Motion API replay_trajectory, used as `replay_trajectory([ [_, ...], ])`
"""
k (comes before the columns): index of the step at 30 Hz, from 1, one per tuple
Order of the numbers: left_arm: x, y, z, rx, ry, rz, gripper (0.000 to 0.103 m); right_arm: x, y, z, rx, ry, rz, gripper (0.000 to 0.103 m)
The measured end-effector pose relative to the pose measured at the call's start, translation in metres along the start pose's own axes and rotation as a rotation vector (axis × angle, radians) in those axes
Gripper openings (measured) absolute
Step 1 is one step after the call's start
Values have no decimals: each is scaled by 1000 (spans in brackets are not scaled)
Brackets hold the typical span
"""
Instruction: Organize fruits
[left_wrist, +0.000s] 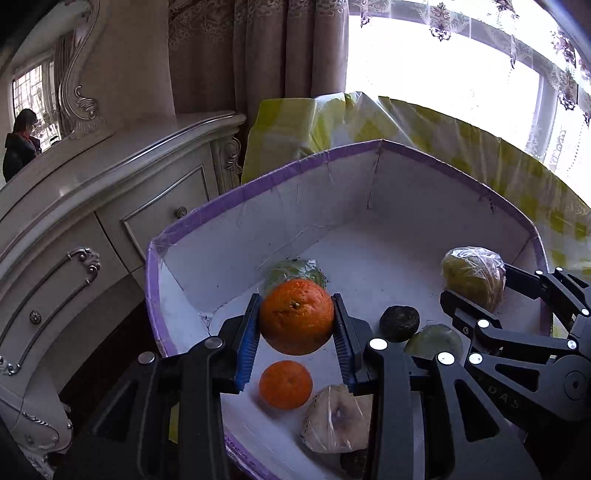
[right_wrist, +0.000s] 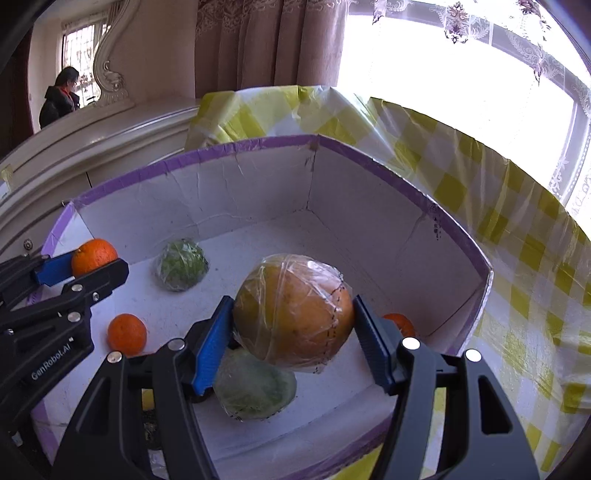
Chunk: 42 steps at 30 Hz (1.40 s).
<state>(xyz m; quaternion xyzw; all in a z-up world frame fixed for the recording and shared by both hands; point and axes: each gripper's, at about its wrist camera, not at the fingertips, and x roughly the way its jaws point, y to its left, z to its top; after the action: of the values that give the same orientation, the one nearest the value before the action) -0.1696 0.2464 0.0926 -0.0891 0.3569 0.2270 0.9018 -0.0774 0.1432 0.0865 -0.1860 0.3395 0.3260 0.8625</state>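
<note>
Right hand-held gripper (right_wrist: 293, 332) half-hiding green fruit (right_wrist: 255, 387)

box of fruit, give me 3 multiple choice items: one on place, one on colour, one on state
1. Where does the smaller loose orange lie?
A. on the box floor
B. on the tablecloth
C. on the dresser

2. What colour is the box rim?
A. red
B. purple
C. black

3. What is the right gripper doing?
A. hanging open
B. shut on nothing
C. clamping a plastic-wrapped fruit

Answers: A, it rests on the white floor below the left gripper holding the orange; B, purple tape edges it; C, both blue pads press its sides.
</note>
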Motion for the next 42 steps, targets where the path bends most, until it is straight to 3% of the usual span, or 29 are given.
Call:
replay_trajectory([
  [1,1,-1,0,8,14,-3,36,3,4,-2,-33,9,-39,65],
  [5,4,-2,4,41,101,-17,41,13,8,3,-92,101,-60,67],
  [9,0,6,7,-11,117,-95,61,21,5,6,-124,176,-60,69],
  [12,2,6,10,-24,150,-144,71,18,2,7,-110,185,8,84],
  [14,5,-1,12,11,188,-195,85,17,2,7,-93,183,44,92],
  [16,5,-1,15,18,213,-205,87,17,5,7,-100,188,41,94],
  [18,1,-2,16,31,212,-178,87,18,9,7,-106,204,28,96],
  [23,-9,4,25,57,211,52,87,20,14,13,-90,292,0,99],
  [26,-12,15,31,26,220,34,87,14,15,19,-53,326,-1,100],
  [32,-9,23,36,21,278,33,87,-3,9,29,36,358,91,101],
  [35,-8,20,36,28,304,33,87,-3,14,30,28,388,76,101],
  [42,3,11,35,103,358,111,87,3,20,25,-14,411,-4,101],
])
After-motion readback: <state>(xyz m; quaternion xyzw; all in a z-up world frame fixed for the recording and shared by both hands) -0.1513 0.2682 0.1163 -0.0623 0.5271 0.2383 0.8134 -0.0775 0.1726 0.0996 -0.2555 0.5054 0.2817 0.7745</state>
